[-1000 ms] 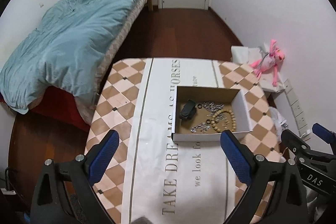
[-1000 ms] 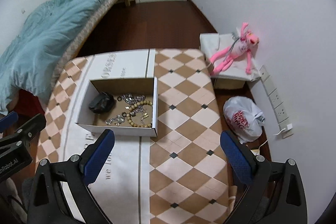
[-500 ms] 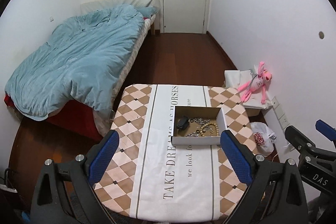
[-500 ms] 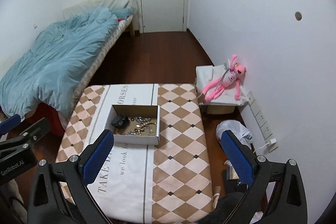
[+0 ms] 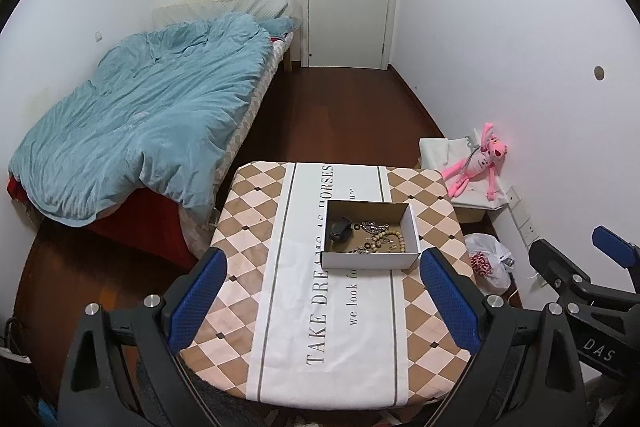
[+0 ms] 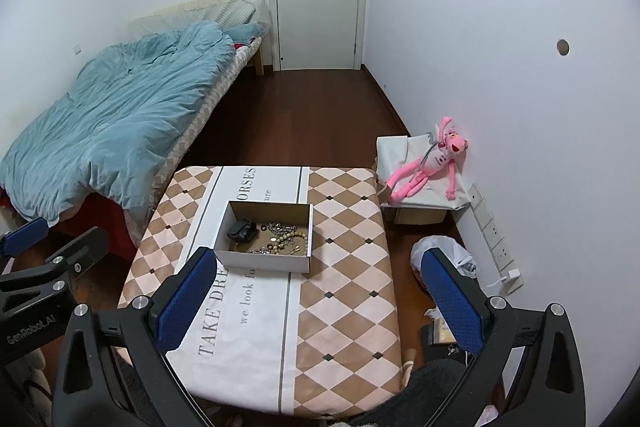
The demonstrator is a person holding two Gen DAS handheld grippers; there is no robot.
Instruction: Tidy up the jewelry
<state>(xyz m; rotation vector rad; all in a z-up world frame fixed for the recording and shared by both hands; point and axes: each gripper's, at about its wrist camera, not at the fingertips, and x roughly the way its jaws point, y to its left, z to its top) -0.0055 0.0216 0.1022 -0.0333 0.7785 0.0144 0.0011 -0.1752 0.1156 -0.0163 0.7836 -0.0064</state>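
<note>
A shallow white cardboard box [image 5: 370,261] [image 6: 262,261] sits on the table. Inside it lie a black pouch-like item [image 5: 339,229] [image 6: 241,230], a wooden bead bracelet [image 5: 390,239] [image 6: 294,239], silver chains [image 5: 374,226] [image 6: 282,227] and small dark rings. My left gripper [image 5: 324,297] is open and empty, high above the table's near half. My right gripper [image 6: 318,293] is open and empty, also well above and in front of the box. Each gripper shows at the edge of the other's view.
The table [image 5: 240,283] has a checked cloth with a white printed runner. A bed with a blue duvet [image 5: 140,123] stands left. A pink plush toy [image 6: 432,159] lies on a covered box at right. A plastic bag [image 5: 486,261] and wall sockets [image 6: 494,233] are on the right.
Both grippers have pulled back and up from the box, so the table and room look smaller and farther. Both jaws stayed open and empty.
</note>
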